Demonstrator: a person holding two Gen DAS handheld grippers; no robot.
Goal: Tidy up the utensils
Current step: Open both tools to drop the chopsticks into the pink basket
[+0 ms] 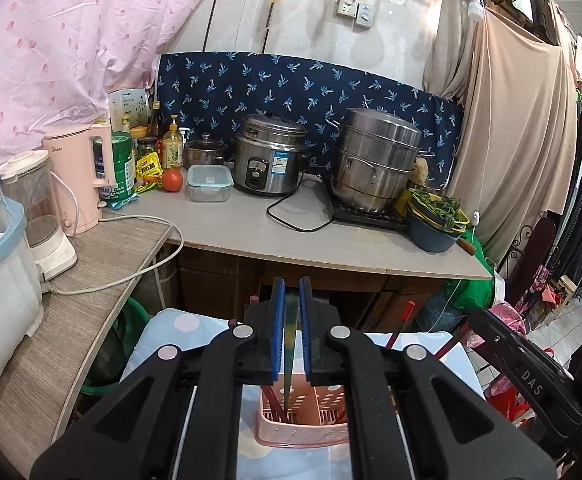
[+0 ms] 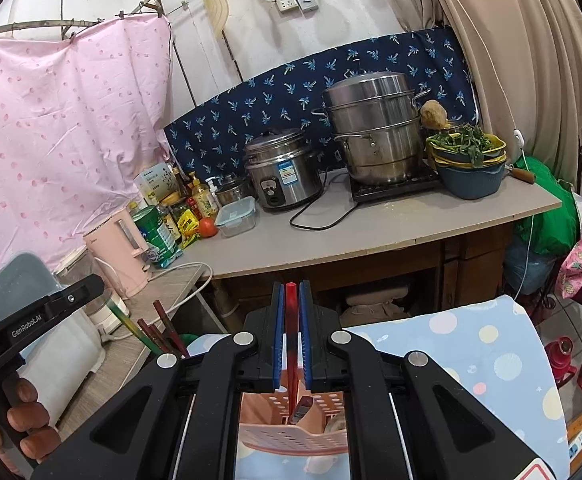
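Note:
My left gripper (image 1: 291, 292) is shut on a green-yellow chopstick (image 1: 289, 344), held upright with its tip down in a pink perforated utensil basket (image 1: 303, 428). My right gripper (image 2: 291, 292) is shut on a red chopstick (image 2: 291, 336), its lower end in the same pink basket (image 2: 291, 436). Several red chopsticks (image 2: 163, 332) stand in the basket, along with the left gripper's green-yellow one (image 2: 131, 324). The basket sits on a blue dotted cloth (image 2: 491, 360). The left gripper body (image 2: 31, 320) shows at the left of the right wrist view.
A grey counter (image 1: 291, 236) ahead holds a rice cooker (image 1: 269, 156), a steel steamer pot (image 1: 379, 156), a lidded container (image 1: 209, 182), a tomato (image 1: 172, 180), bottles and a bowl of greens (image 1: 435, 220). A pink kettle (image 1: 81, 176) and a blender (image 1: 39, 216) stand left.

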